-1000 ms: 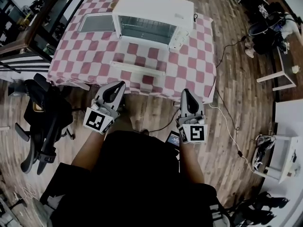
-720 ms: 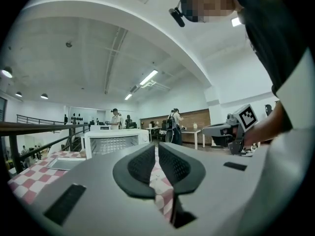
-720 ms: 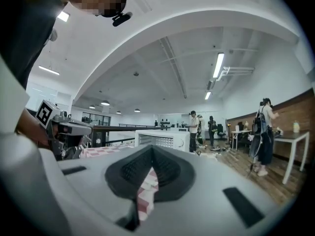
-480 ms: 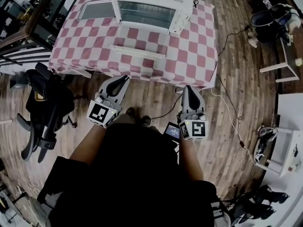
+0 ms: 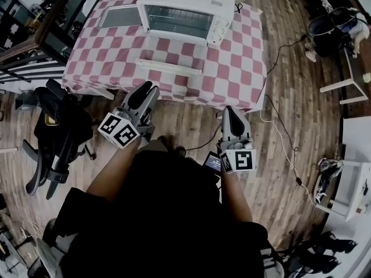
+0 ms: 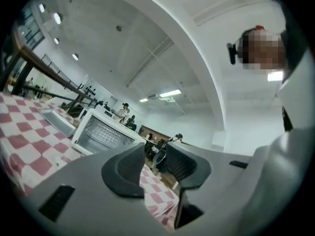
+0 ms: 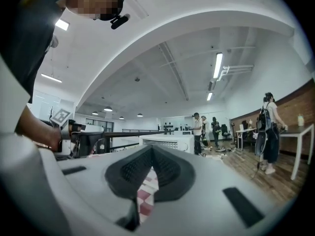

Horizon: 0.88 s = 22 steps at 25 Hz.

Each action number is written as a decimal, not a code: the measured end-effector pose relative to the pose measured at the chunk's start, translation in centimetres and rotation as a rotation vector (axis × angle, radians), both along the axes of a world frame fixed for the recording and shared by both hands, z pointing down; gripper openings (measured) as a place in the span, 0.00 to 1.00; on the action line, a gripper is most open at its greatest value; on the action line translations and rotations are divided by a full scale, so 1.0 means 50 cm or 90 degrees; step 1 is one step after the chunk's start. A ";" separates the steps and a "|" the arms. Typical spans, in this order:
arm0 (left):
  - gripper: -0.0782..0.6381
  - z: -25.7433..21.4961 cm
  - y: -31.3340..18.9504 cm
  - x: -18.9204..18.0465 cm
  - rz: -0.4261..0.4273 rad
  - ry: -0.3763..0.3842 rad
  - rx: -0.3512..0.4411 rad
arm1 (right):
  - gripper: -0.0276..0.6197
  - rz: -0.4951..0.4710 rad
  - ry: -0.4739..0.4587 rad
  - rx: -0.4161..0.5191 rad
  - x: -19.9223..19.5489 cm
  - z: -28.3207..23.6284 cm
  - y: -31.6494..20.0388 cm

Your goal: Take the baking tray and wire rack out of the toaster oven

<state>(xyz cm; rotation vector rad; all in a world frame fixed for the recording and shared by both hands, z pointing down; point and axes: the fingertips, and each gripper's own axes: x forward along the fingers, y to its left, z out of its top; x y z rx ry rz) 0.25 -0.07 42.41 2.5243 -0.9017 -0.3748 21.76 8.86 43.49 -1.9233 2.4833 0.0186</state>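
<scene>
The oven (image 5: 186, 10) interior is hard to read: a fine grid shows across its front in the head view and in the left gripper view (image 6: 101, 134), but whether this is the rack cannot be told. A white bar (image 5: 169, 67) lies on the desk (image 5: 232, 74) in front of the oven; whether it belongs to a lowered door cannot be told. A flat grey tray (image 5: 119, 16) lies on the desk just left of the oven, outside it; nothing can be made out in it. In the right gripper view only the top of the oven (image 7: 167, 142) shows above the jaws. The person's dark torso (image 5: 168, 213) fills the lower head view and hides the floor (image 5: 290, 97) below it. The left hand-held gripper (image 5: 149, 88) reaches the near desk edge, rolled to one side, well apart from the oven. Its jaws (image 6: 156, 154) stand at a narrow gap and are opening, with nothing between them. The right hand-held gripper (image 5: 230, 110) is just short of the desk edge. Its jaws (image 7: 151, 149) meet at the tips and hold nothing. A black chair (image 5: 55, 138) stands left of the desk. A cable (image 5: 278, 149) runs over the floor at the right. A small screen (image 5: 212, 162) shows beside the right hand-held gripper. Distant people (image 7: 198, 132) stand behind the desk.
</scene>
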 end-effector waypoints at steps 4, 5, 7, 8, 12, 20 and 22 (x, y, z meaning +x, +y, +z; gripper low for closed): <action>0.34 -0.001 -0.040 0.002 0.005 0.205 -0.115 | 0.05 -0.014 -0.008 0.000 0.006 0.004 -0.014; 0.35 0.002 -0.049 0.003 0.008 0.265 -0.146 | 0.05 -0.017 -0.009 0.000 0.006 0.004 -0.019; 0.38 0.008 -0.072 0.002 0.007 0.380 -0.205 | 0.05 -0.023 -0.012 0.000 0.006 0.005 -0.029; 0.40 0.014 -0.085 0.000 0.003 0.428 -0.231 | 0.05 -0.024 -0.014 -0.001 0.007 0.006 -0.036; 0.43 0.052 -0.148 -0.008 -0.023 0.527 -0.307 | 0.05 -0.025 -0.019 -0.009 0.008 0.011 -0.076; 0.44 0.128 -0.323 0.008 -0.048 0.545 -0.374 | 0.05 0.003 -0.027 -0.034 0.041 0.018 -0.218; 0.44 0.141 -0.368 0.018 -0.051 0.551 -0.393 | 0.05 0.018 -0.027 -0.049 0.051 0.021 -0.251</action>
